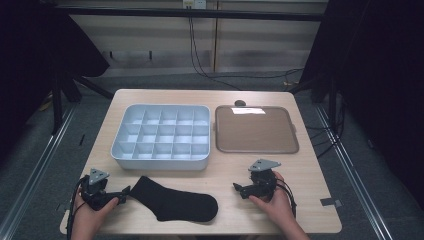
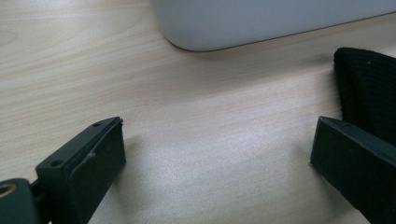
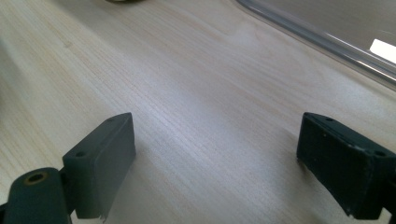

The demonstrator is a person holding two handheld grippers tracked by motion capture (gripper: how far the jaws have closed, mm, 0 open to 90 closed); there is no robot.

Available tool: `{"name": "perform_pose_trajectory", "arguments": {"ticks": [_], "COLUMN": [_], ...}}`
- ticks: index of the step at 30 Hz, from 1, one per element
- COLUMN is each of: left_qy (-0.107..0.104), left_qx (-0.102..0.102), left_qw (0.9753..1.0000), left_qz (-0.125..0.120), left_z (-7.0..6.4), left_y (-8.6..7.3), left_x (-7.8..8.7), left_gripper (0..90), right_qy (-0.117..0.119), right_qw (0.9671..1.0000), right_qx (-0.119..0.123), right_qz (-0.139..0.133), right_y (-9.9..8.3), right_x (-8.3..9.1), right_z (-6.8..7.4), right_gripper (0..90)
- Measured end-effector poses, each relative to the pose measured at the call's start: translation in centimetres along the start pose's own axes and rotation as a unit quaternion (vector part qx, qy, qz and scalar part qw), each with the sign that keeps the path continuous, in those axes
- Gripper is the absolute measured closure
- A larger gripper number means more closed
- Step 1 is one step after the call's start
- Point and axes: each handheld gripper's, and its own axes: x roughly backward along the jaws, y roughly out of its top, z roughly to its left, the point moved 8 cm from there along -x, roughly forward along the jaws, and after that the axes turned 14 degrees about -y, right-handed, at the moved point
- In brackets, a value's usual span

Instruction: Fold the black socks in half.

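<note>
Lying just beside left gripper (image 1: 121,193): black sock (image 1: 175,202)

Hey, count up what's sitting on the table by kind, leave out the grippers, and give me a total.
Black sock: 1
Grey compartment organiser box: 1
Brown tray: 1
Small dark object behind the tray, too small to identify: 1
Total: 4

A lab: dark curtains (image 1: 30,50), framed table (image 1: 165,97).
</note>
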Motion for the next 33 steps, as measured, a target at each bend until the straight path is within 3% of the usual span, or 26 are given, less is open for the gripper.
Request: {"name": "perform_pose_trajectory", "arguments": {"ticks": [15,19,24,28,33], "left_qy": [-0.003,-0.001,-0.001,-0.008,-0.014], "left_qx": [0.0,0.001,0.002,0.024,0.03], "left_qw": [1.0,1.0,1.0,0.9997,0.9993], "left_qz": [-0.006,-0.009,-0.006,-0.001,0.018], "left_z": [-0.1,0.3,0.4,0.3,-0.1], "left_y": [-0.2,-0.1,0.0,0.2,0.3], "left_x": [0.3,0.4,0.6,0.8,1.0], "left_gripper": [5.5,10.1,13.5,16.7,22.8], "right_qy": [-0.001,0.0,0.012,0.032,0.06], "right_qw": [1.0,1.0,0.9998,0.9986,0.996], "right_qx": [-0.003,0.001,0.012,0.042,0.066], "right_qz": [-0.001,0.009,0.013,-0.003,0.011], "right_y": [0.2,0.1,0.3,1.0,1.0], "right_x": [-0.1,0.5,1.0,1.9,2.3], "right_z": [0.1,0.1,0.4,1.5,2.5], "right_gripper": [12.0,25.0,33.0,48.8,69.5]}}
